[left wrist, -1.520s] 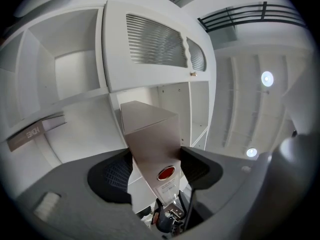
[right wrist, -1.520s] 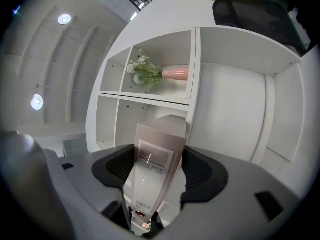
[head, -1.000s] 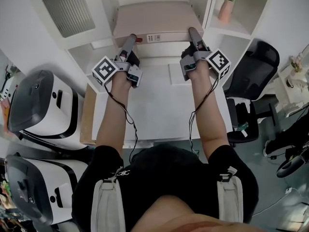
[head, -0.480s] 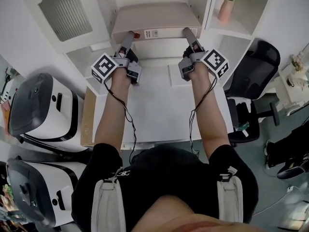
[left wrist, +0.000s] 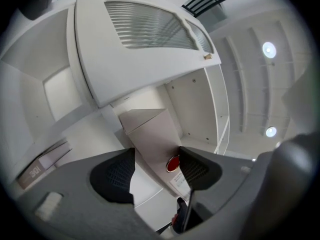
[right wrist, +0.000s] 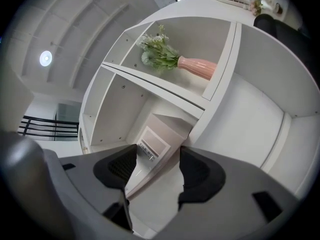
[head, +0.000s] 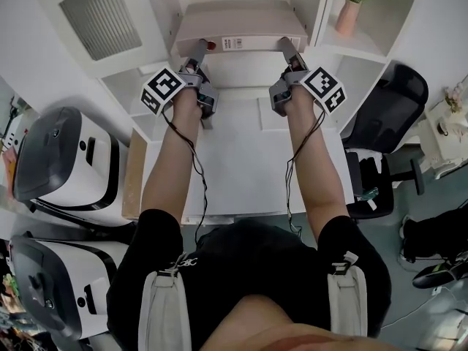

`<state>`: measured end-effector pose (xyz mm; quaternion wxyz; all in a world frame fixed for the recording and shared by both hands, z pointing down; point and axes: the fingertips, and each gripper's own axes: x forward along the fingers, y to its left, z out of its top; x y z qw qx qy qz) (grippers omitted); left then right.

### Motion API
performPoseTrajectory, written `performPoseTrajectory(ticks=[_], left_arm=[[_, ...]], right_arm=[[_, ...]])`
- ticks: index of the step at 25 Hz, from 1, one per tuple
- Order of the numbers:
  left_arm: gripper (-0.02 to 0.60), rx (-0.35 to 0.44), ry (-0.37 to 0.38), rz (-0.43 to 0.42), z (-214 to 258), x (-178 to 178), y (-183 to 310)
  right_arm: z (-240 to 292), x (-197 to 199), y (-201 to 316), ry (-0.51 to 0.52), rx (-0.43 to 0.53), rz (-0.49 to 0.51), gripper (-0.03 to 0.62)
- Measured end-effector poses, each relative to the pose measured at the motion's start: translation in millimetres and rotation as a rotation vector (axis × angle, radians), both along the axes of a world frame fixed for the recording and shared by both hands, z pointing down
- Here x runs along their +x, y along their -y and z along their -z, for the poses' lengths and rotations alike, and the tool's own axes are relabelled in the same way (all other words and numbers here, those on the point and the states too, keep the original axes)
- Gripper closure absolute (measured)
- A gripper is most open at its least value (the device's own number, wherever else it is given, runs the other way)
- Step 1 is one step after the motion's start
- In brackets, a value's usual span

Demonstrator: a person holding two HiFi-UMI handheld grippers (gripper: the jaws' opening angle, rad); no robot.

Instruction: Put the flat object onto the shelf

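The flat box (head: 234, 22) is lying on the shelf (head: 316, 6), with its front edge between both claws. The left claw (head: 199, 50) is loose around it. The right claw (head: 287, 47) has just been closing a bit, but it is not pinching the box. I think the next move is nudging the box deeper, then pulling straight back.

Box label (head: 232, 43) print too small

Both arms stretched forward, grippers raised side by side.
The left arm (head: 172, 159) and right arm (head: 314, 159) reach out nearly straight and parallel. The left gripper (head: 199, 50) and right gripper (head: 287, 47) tilt slightly upward. Both pairs of jaws stand apart with the box (head: 241, 24) edge between them, unclamped; the right jaws have just been closing a little.
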<state>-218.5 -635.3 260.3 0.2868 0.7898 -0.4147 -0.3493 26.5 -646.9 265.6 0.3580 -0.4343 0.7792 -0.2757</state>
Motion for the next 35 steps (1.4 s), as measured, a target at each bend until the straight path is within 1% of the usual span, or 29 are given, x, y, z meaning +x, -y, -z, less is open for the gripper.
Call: performPoseTrajectory(ticks=[3,7,8,9,11,13,15,17,20,22,24,25,26,27,28,30,32,35], left_arm=[[0.296,-0.054,-0.052,-0.015,-5.1,-0.4,8.9],[0.333,-0.092,-0.050,0.013,-9.2,-1.2,12.1],[0.357,-0.104,-0.059,0.019,-12.0,-2.3,13.3],[0.408,-0.120,-0.078,0.023,-15.8,-4.5,14.9],[0.476,-0.154,-0.142,0.018,-23.8,-9.4,18.4],[0.510,-0.184,-0.199,0.009,-30.1,-12.9,21.1],[0.548,-0.213,-0.223,0.014,-34.0,-15.4,22.7],[0.548,-0.230,-0.233,0.021,-35.6,-16.2,23.3],[0.548,-0.239,-0.220,0.026,-36.1,-15.8,23.7],[0.548,-0.239,-0.202,0.028,-35.3,-15.8,23.7],[0.547,-0.235,-0.194,0.030,-33.8,-15.0,22.2],[0.546,-0.228,-0.194,0.024,-33.3,-13.3,19.7],[0.548,-0.215,-0.189,0.010,-33.1,-9.7,15.8],[0.548,-0.199,-0.171,-0.008,-33.2,-4.5,11.2],[0.548,-0.182,-0.135,-0.021,-33.5,0.8,6.3],[0.552,-0.142,-0.040,-0.019,-31.8,8.3,-4.4],[0.554,-0.080,0.056,0.004,-24.8,12.7,-17.4],[0.558,0.055,0.234,0.066,-6.2,18.2,-41.4]], right_arm=[[-0.8,0.0,7.4,-0.033,-0.018,-0.030,0.327],[-2.7,1.1,16.3,-0.082,-0.061,-0.085,0.335],[-3.3,1.3,17.0,-0.101,-0.068,-0.101,0.338],[-3.9,1.0,17.3,-0.120,-0.073,-0.116,0.345],[-5.6,0.4,17.5,-0.149,-0.081,-0.139,0.353],[-6.8,0.8,18.2,-0.165,-0.097,-0.159,0.358],[-7.3,0.9,19.7,-0.175,-0.122,-0.183,0.367],[-8.9,2.8,21.1,-0.178,-0.155,-0.212,0.386],[-12.8,7.0,23.0,-0.196,-0.202,-0.260,0.438],[-13.3,7.7,23.8,-0.205,-0.216,-0.273,0.444],[-12.8,7.4,23.9,-0.202,-0.225,-0.265,0.444],[-13.7,7.2,22.8,-0.202,-0.230,-0.256,0.474],[-15.4,7.5,20.3,-0.204,-0.231,-0.249,0.522],[-17.2,8.3,16.7,-0.211,-0.227,-0.246,0.542],[-18.6,9.1,12.3,-0.223,-0.215,-0.249,0.554],[-19.3,8.2,2.9,-0.266,-0.183,-0.258,0.573],[-18.1,3.8,-7.5,-0.333,-0.142,-0.266,0.587],[-14.6,-6.2,-24.3,-0.455,-0.051,-0.270,0.594]])
